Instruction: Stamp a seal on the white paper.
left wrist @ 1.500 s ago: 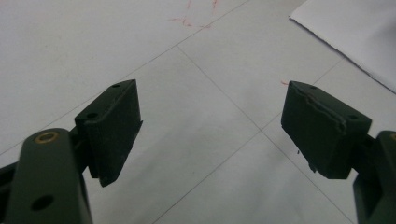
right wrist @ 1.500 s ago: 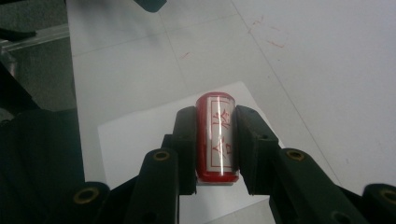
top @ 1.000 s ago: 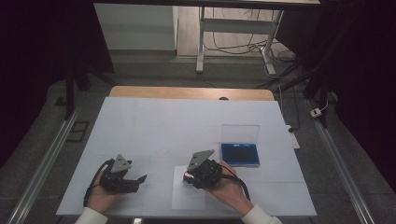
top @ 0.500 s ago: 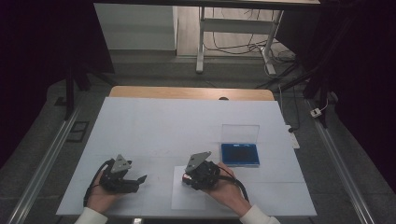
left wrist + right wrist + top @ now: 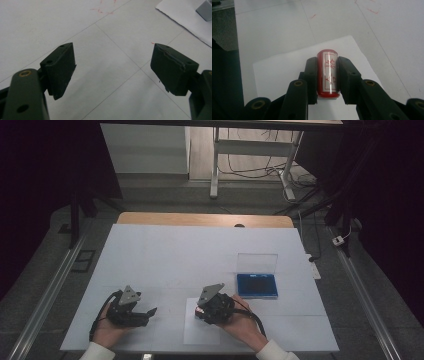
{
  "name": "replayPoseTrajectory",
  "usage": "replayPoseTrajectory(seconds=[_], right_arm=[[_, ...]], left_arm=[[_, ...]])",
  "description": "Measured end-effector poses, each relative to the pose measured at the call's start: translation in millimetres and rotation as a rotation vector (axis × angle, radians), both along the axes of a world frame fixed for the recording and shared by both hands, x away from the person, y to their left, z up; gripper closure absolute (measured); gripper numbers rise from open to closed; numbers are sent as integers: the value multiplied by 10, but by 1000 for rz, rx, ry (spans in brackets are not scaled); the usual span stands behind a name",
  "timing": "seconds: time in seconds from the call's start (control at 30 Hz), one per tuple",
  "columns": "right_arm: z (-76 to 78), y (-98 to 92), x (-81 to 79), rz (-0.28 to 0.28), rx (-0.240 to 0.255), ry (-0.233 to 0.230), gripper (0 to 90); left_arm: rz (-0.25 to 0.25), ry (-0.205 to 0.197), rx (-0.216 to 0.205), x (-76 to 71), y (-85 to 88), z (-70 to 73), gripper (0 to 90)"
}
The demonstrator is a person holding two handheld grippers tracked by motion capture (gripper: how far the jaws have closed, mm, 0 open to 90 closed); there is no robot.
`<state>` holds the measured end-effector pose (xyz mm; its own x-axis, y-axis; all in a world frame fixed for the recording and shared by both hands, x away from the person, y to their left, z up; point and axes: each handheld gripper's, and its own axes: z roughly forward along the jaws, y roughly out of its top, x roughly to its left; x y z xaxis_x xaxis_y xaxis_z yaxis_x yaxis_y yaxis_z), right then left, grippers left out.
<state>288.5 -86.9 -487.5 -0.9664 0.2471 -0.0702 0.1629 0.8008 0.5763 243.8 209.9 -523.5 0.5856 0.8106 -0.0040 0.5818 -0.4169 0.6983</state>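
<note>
My right gripper (image 5: 327, 65) is shut on a red seal stamp (image 5: 327, 75), a small cylinder with a pale face bearing red characters. It holds the stamp low over a white sheet of paper (image 5: 284, 72). In the high view this gripper (image 5: 201, 312) sits at the front middle of the table, above the same sheet (image 5: 200, 332). My left gripper (image 5: 149, 312) rests at the front left in the person's hand. Its jaws (image 5: 112, 65) stand wide open over the bare white tabletop, with nothing between them.
A blue ink pad box (image 5: 257, 285) with its clear lid (image 5: 257, 263) raised stands just right of the right hand. The white table cover (image 5: 190, 255) carries faint red marks (image 5: 100, 10). A corner of the paper (image 5: 185, 17) lies beyond the left gripper.
</note>
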Motion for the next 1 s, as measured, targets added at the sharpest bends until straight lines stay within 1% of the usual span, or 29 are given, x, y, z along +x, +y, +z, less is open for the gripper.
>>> replayPoseTrajectory(seconds=[0.53, 0.57, 0.83, 0.87, 0.97, 1.0], right_arm=[[-6, 13, 10, 0, -14, -1, 700], [0, 16, 7, -1, -22, 2, 700], [16, 71, -6, 11, -70, -25, 701], [21, 75, -8, 10, -79, -23, 701], [14, 85, -6, 3, -84, -21, 702], [2, 88, -2, 0, -85, -13, 703]], left_arm=[[1, -1, 6, -1, -8, -2, 202], [1, -2, 6, -2, -8, -1, 202], [0, -1, 7, -4, -11, 0, 203], [-1, -1, 7, -4, -12, 0, 203], [0, -1, 7, -4, -14, -1, 203], [0, -1, 7, -5, -14, -1, 203]])
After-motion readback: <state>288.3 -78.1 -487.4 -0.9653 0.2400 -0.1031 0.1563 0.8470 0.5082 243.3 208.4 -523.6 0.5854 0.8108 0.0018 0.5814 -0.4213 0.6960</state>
